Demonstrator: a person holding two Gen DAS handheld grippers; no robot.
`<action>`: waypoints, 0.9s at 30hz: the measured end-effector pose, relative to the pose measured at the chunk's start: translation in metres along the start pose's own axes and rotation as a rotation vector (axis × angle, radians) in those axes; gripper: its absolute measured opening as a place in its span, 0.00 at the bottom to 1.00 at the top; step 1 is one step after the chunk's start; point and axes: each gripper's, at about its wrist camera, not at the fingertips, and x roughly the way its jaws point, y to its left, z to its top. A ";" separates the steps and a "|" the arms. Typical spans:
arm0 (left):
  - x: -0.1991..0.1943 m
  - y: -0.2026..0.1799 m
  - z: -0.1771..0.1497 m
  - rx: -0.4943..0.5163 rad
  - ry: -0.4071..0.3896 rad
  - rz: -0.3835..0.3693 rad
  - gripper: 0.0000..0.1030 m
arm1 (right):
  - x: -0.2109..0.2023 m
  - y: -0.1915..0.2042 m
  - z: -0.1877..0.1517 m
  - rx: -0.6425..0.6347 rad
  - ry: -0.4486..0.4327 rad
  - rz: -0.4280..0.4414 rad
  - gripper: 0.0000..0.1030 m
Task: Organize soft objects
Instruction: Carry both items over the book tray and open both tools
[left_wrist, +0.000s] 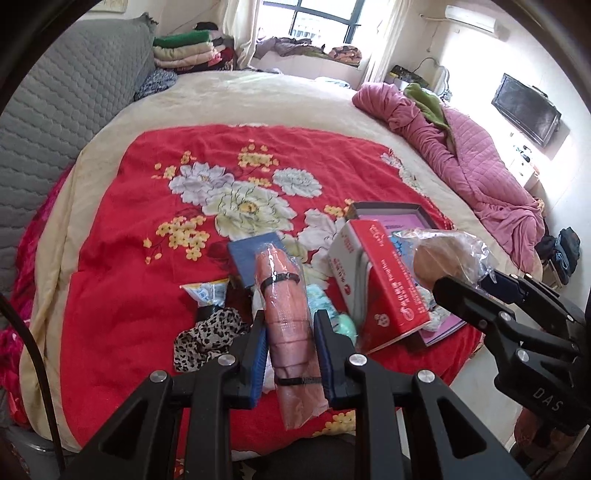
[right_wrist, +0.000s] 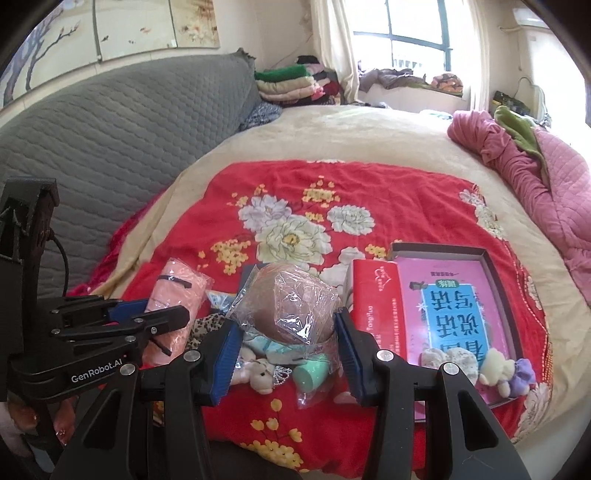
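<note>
Two grippers, left (left_wrist: 290, 363) and right (right_wrist: 289, 356), one wrapped bundle each

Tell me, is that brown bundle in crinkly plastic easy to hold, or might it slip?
The brown bundle looks soft, so the right gripper pinching its sides probably sinks in and holds. Its loose, shiny wrap could slide over the contents. It seems light for its bulk.

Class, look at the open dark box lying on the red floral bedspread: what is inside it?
Inside the open box lies a pink booklet with large blue characters. Small plush toys rest on its near end. Whatever lies beneath the booklet is covered.
</note>
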 end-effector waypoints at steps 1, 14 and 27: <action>-0.004 -0.003 0.001 0.003 -0.008 0.002 0.24 | -0.004 -0.002 0.000 0.004 -0.006 -0.004 0.49; -0.031 -0.039 0.007 0.041 -0.069 0.000 0.24 | -0.052 -0.032 -0.001 0.066 -0.078 -0.038 0.49; -0.013 -0.095 0.012 0.127 -0.045 -0.024 0.24 | -0.086 -0.096 -0.016 0.152 -0.112 -0.113 0.49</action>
